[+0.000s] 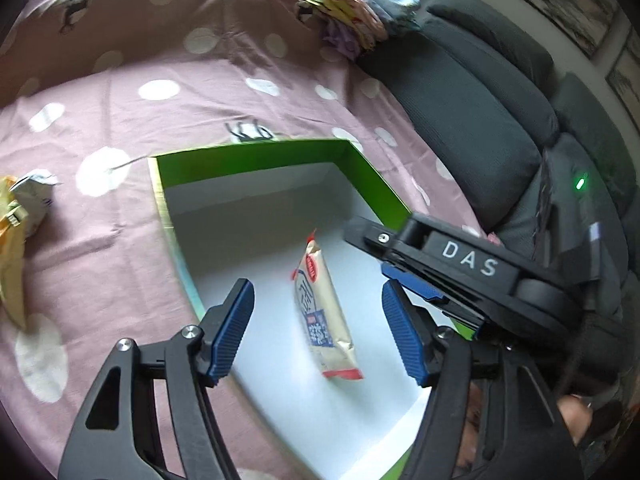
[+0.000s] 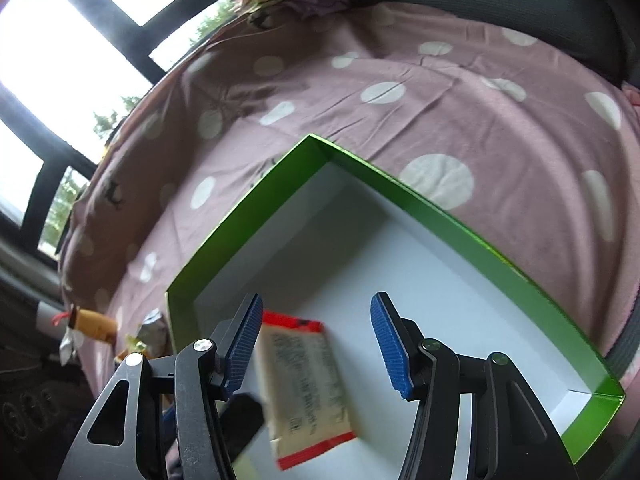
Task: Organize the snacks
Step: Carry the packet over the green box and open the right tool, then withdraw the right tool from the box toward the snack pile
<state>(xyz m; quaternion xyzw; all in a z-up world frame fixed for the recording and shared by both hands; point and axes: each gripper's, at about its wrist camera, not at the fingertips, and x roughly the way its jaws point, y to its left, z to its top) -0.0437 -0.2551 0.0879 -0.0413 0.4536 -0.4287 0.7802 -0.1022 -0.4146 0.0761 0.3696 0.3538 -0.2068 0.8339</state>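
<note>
A cream snack packet (image 1: 324, 320) with red ends and blue print lies loose on the white floor of a green-walled box (image 1: 256, 156). My left gripper (image 1: 318, 300) hangs open above it, blue pads well apart and touching nothing. In the right wrist view the same packet (image 2: 308, 384) shows blurred, low in the box (image 2: 440, 208). My right gripper (image 2: 317, 308) is open over the box with nothing between its pads. It also reaches in from the right in the left wrist view, as the right gripper (image 1: 380, 252) over the box's right wall.
The box sits on a pink cloth with white dots (image 1: 120, 120). Loose snack wrappers (image 1: 16, 240) lie on the cloth left of the box. Folded fabrics (image 1: 344, 12) are piled at the far edge. Dark sofa cushions (image 1: 480, 120) run along the right.
</note>
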